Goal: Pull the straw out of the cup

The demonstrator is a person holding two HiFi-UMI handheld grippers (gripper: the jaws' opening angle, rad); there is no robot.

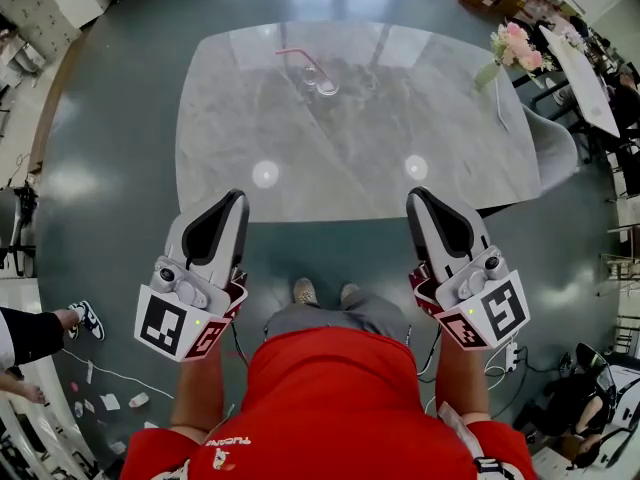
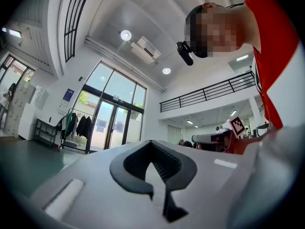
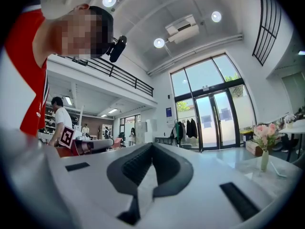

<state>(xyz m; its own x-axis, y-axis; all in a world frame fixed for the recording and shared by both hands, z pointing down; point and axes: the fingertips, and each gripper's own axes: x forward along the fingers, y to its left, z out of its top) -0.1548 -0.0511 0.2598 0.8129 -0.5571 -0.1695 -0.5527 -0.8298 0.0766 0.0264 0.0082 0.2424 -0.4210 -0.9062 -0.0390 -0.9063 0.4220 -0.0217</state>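
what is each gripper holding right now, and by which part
Nothing is held. The left gripper and right gripper are both shut and empty; the straw sits in the cup far across the table.

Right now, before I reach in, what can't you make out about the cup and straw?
Cup: head view only, far and tiny; contents unclear.
Straw: head view, too small to see how deep it sits.
Left and right gripper views: both look off at the room; neither shows cup or straw.

table (image 1: 400, 118): open marble from near edge to cup (image 1: 323, 81) | flower vase (image 1: 490, 71): far right edge, well aside
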